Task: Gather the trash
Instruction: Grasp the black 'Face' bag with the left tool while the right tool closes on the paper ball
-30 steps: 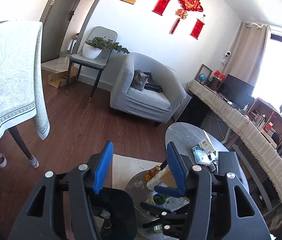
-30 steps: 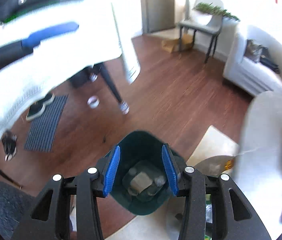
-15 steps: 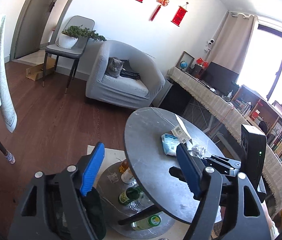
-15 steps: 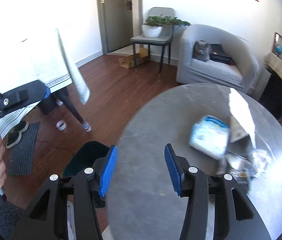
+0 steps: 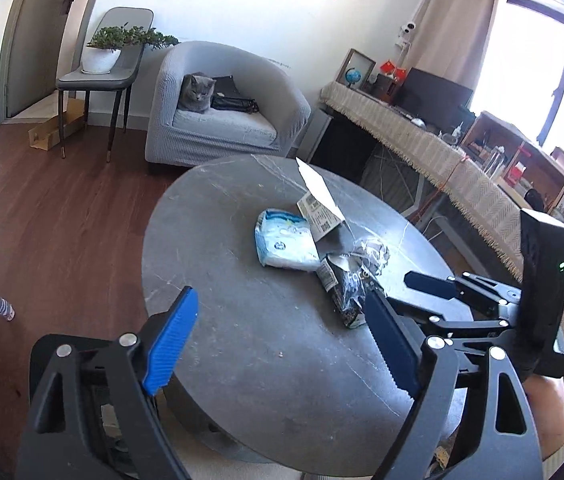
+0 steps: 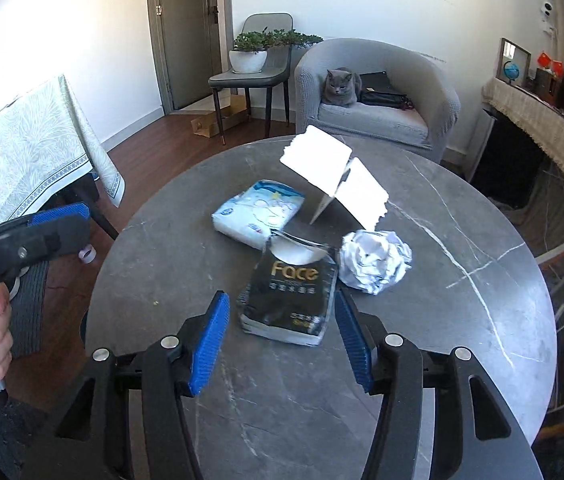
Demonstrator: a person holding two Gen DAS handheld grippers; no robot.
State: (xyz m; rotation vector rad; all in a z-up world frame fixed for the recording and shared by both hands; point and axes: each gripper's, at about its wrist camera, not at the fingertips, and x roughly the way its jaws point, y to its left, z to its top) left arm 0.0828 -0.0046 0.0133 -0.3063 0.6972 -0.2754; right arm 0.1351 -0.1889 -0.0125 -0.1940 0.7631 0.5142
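A round grey table (image 6: 462, 320) (image 5: 242, 340) holds trash. A black "Face" tissue pack (image 6: 290, 296) (image 5: 346, 288) lies nearest. Beside it are a crumpled foil ball (image 6: 374, 260) (image 5: 372, 250), a light blue tissue pack (image 6: 260, 212) (image 5: 286, 240) and an open white carton (image 6: 334, 176) (image 5: 320, 208). My right gripper (image 6: 282, 344) is open, its fingers on either side of the black pack's near end, not touching it. My left gripper (image 5: 278, 340) is open and empty above the table's near left part. The right gripper also shows in the left wrist view (image 5: 442, 292).
A grey armchair (image 6: 382, 104) with a grey cat (image 6: 340, 86) stands behind the table. A chair with a potted plant (image 6: 250, 56) is by the door. A cloth-covered table (image 6: 42, 144) stands left. A long sideboard (image 5: 442, 160) runs along the right.
Both grippers swung from the dark bin on the floor up over the round table. The right gripper came to straddle the black pack. Both stayed open.
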